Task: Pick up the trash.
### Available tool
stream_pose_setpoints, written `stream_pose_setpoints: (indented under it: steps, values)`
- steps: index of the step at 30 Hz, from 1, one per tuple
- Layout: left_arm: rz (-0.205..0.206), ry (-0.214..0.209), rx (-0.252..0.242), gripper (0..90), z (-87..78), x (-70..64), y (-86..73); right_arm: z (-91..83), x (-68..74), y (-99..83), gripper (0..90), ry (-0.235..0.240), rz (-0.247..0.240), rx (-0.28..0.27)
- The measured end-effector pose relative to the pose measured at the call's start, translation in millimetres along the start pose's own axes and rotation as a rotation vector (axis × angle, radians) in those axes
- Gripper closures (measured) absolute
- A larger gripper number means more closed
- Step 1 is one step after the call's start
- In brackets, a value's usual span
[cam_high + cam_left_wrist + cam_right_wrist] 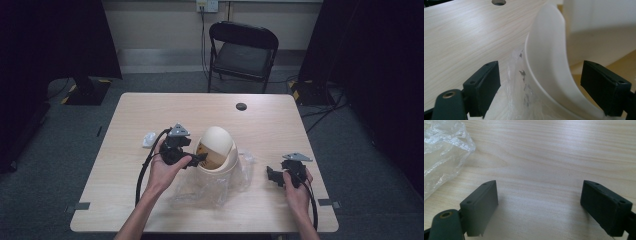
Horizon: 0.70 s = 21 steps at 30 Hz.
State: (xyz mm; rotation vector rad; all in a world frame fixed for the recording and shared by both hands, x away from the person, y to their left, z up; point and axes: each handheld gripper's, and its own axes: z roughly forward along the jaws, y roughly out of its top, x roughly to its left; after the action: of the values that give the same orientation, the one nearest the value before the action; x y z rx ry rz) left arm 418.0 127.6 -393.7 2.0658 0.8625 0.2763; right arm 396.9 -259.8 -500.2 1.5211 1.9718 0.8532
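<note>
A cream bin with a domed swing lid [217,147] stands mid-table on a clear plastic bag [212,187]. My left gripper [200,159] is at the bin's left side, open. In the left gripper view the bin's white rim [549,65] and the crinkled bag [520,82] lie between the wide-apart jaws of my left gripper [540,87]. My right gripper [270,175] rests on the table right of the bin, open over bare wood [541,205], with an edge of the bag [441,152] to its upper left.
A small white object [149,139] lies on the table [150,107] left of my left hand. A dark round hole [241,106] sits near the far edge. A black folding chair [242,52] stands behind the table.
</note>
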Motion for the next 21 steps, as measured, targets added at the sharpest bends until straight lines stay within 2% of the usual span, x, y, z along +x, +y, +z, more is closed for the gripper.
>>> stream_pose_setpoints:
  steps: [2, 3, 4, 10, 15, 17, 21]
  values:
    - [-0.013, 0.002, 0.011, 16.1, 4.5, -0.6, 1.7, 0.0, 0.0, 0.0, 13.7, 0.000, 0.000, 0.000]
    - [0.004, 0.011, 0.018, 16.1, 6.3, 0.6, 2.6, 0.0, 0.0, 0.0, 13.7, 0.000, 0.000, 0.000]
    - [-0.003, 0.021, 0.015, 16.4, 8.8, 1.5, 2.9, 0.0, 0.0, 0.0, 13.7, 0.000, 0.000, 0.000]
    - [-0.033, 0.008, 0.021, 16.5, 15.7, 7.2, 5.1, 0.0, 0.0, 0.0, 13.7, 0.000, 0.000, 0.000]
    - [-0.079, -0.002, 0.026, 16.5, 21.0, 9.0, 6.7, 0.0, 0.0, 0.0, 13.7, 0.000, 0.000, 0.000]
    - [-0.068, -0.013, 0.039, 17.6, 24.3, 6.4, 7.2, 0.0, 0.0, 0.0, 13.7, 0.000, 0.000, 0.000]
    - [-0.071, -0.014, 0.029, 17.7, 22.2, 6.9, 6.8, 0.0, 0.0, 0.0, 13.7, 0.000, 0.000, 0.000]
